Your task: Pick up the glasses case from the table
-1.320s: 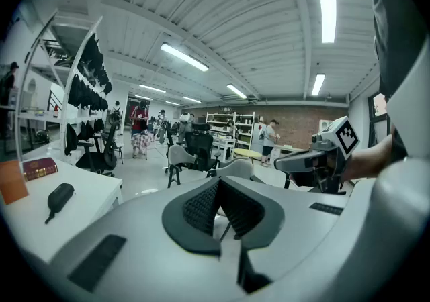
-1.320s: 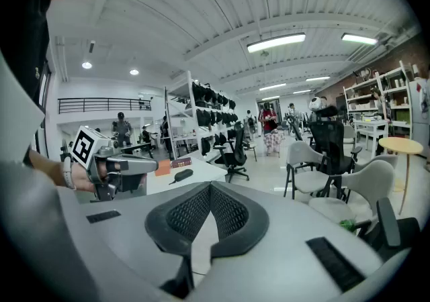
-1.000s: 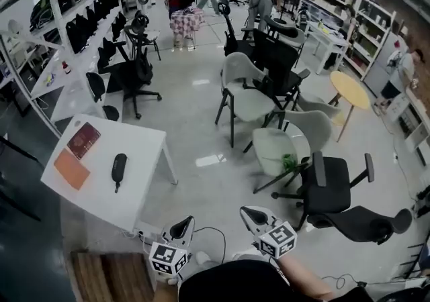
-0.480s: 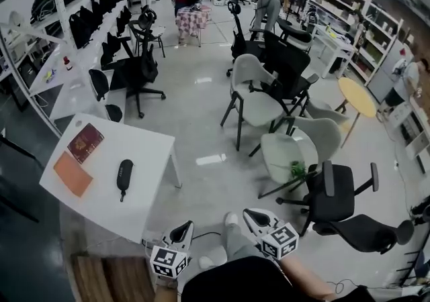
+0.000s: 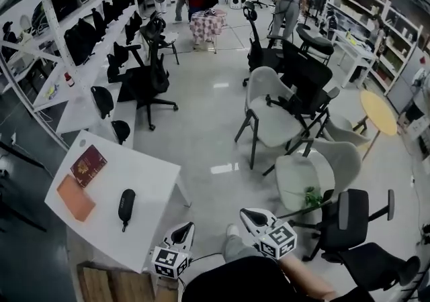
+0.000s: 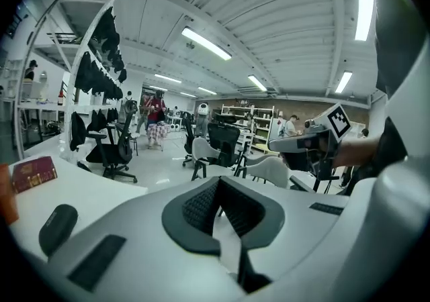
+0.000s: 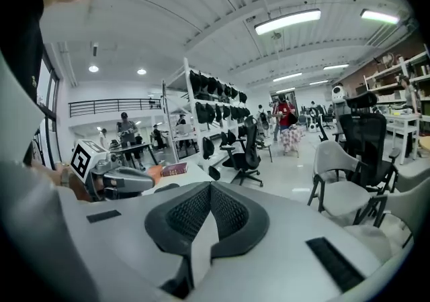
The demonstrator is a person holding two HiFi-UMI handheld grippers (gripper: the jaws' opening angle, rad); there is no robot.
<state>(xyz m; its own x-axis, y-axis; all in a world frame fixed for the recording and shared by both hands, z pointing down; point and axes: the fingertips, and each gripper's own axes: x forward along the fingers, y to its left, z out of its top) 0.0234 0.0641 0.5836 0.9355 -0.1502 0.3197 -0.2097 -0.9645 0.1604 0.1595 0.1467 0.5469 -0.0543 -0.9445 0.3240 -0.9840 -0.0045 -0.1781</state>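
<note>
We see the left tool and right tool at lower centre, bases cut off by dark clothing, jaws together on both, nothing between. The glasses case lies on the white bench, lower left, well apart from them.

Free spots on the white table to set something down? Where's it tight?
Bare: the strip between the glasses case and the right edge of the table, and the near corner below the case. Crowded: the left side, where the red booklet and orange card lie close together.
</note>
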